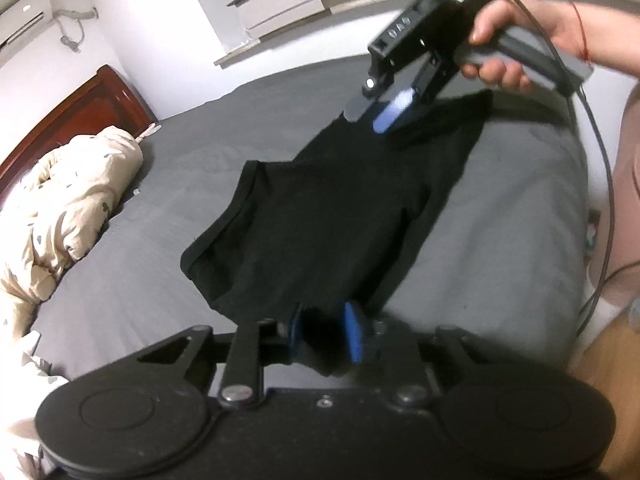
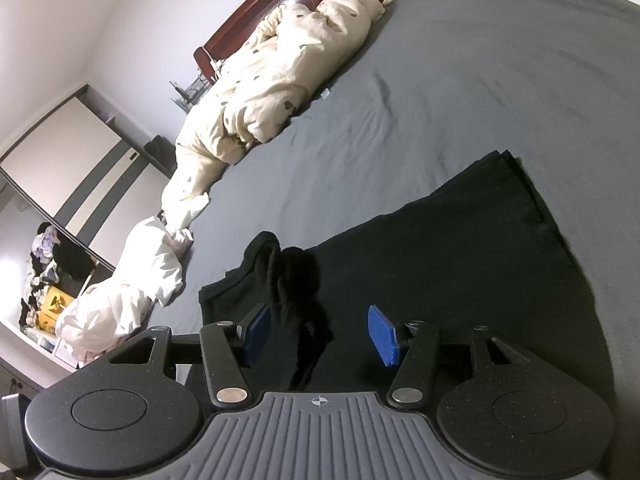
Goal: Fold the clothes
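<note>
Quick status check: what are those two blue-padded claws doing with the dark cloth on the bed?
Left gripper pinching black cotton garment. Right gripper open, fabric bunched between pads. Garment half-spread on grey bedsheet. Nothing in the way.

A black garment (image 1: 332,216) lies on a grey sheet (image 1: 500,208) near a cream duvet (image 2: 280,76) with dark spots.

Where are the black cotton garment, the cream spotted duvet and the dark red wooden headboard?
black cotton garment (image 1: 332,216): left wrist view, middle of the cloth.
cream spotted duvet (image 2: 276,80): right wrist view, bunched middle.
dark red wooden headboard (image 1: 86,110): left wrist view, front panel.
</note>
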